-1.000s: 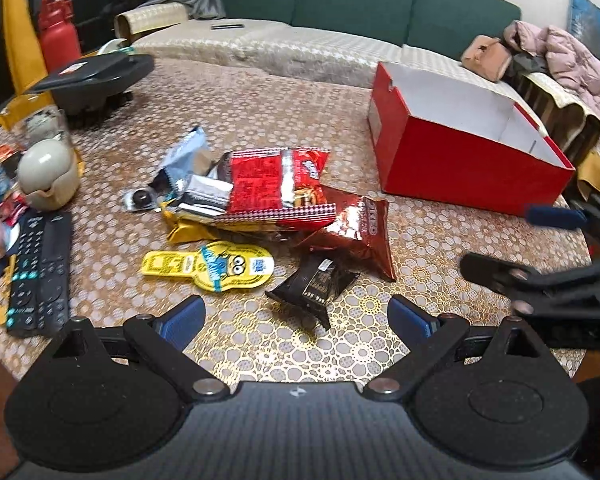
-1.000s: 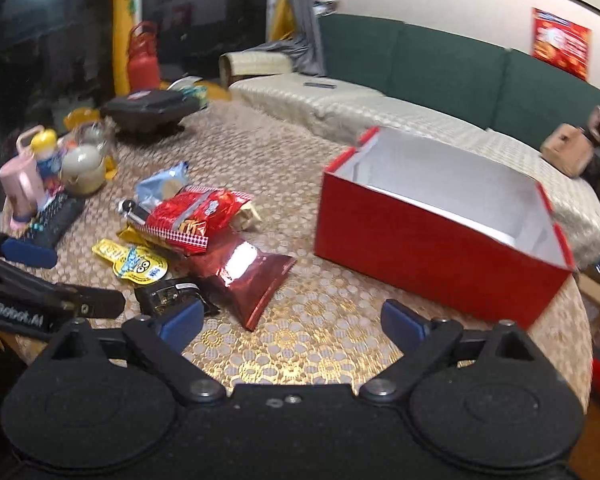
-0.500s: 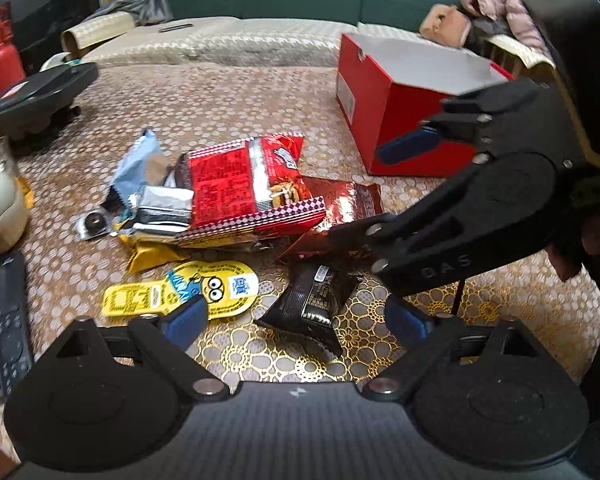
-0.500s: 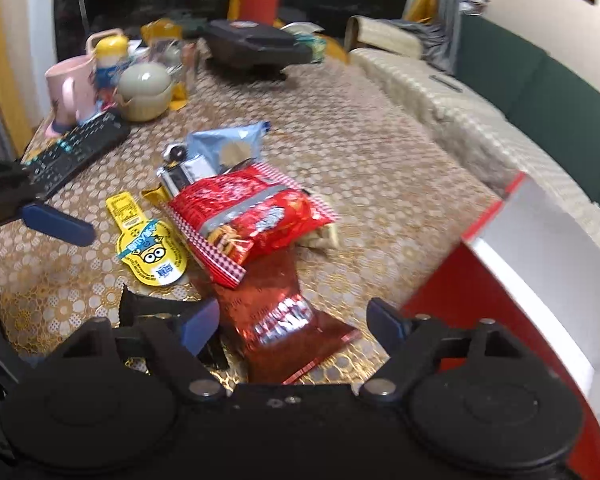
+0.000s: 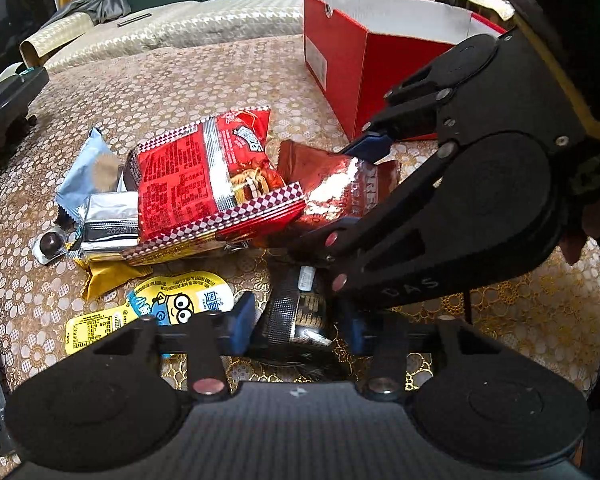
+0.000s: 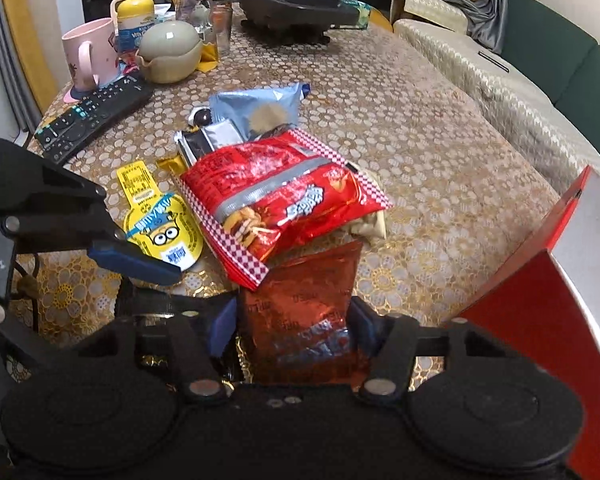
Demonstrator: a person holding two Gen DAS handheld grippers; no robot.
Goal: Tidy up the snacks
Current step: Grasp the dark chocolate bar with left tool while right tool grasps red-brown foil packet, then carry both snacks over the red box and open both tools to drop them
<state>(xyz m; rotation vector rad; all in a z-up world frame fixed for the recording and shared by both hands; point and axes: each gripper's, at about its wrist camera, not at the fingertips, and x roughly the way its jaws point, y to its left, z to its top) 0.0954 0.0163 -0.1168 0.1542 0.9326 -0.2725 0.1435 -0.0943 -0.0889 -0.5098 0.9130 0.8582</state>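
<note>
A pile of snacks lies on the patterned table. My left gripper [image 5: 296, 322] has closed in around a small black packet [image 5: 298, 312]; its blue pads touch both sides. My right gripper [image 6: 292, 326] has its fingers on both sides of a dark red foil bag [image 6: 304, 312], which also shows in the left wrist view [image 5: 336, 192]. A bright red checkered chip bag [image 5: 212, 180] lies on top of the pile, beside a yellow Minion packet [image 5: 172, 304] and a light blue packet [image 5: 88, 168]. The open red box [image 5: 360, 48] stands at the far right.
A black remote [image 6: 96, 120], a pink mug [image 6: 92, 56], a beige lidded pot [image 6: 172, 52] and a black appliance [image 6: 296, 0] stand along the table's far left side. A cushioned bench and green sofa lie beyond the table.
Both grippers have moved down and in to the pile and narrowed: the left around the black packet, the right around the dark red bag.
</note>
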